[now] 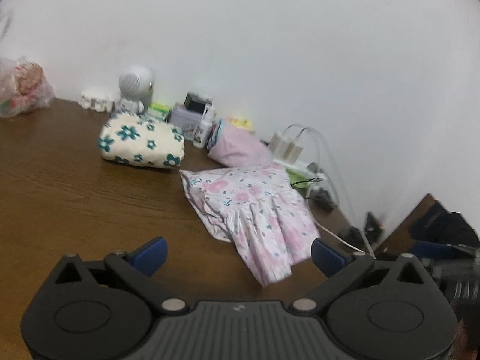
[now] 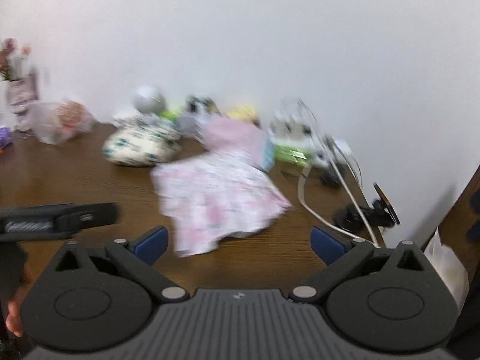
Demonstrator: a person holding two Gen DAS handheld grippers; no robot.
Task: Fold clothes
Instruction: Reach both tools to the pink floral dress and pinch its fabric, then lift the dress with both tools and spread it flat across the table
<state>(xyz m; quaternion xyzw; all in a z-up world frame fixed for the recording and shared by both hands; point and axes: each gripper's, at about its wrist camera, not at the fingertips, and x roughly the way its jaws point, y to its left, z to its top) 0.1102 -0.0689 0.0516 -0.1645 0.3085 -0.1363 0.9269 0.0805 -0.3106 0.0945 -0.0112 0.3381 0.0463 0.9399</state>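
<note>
The pink floral dress [image 1: 252, 207] lay spread and rumpled on the brown wooden counter [image 1: 75, 198], its skirt end toward the cameras. The left hand-held gripper [image 1: 239, 252] hovered just short of the dress hem with its blue fingers [image 1: 151, 253] spread wide apart, holding nothing. The right hand-held gripper [image 2: 239, 244] was likewise wide apart and empty, near the same hem; its view was blurred. Behind the dress, a folded cream bundle with teal flowers [image 1: 141, 144] sat to the left, and a folded pink garment [image 1: 237, 150] sat just beyond the dress's top edge, apparently touching it. Farther behind the dress, along the wall, stood a white round speaker figure [image 1: 135, 90] and white chargers with cables [image 1: 288, 144]. A clear plastic bag [image 1: 21, 90] lay far left of the dress.
</note>
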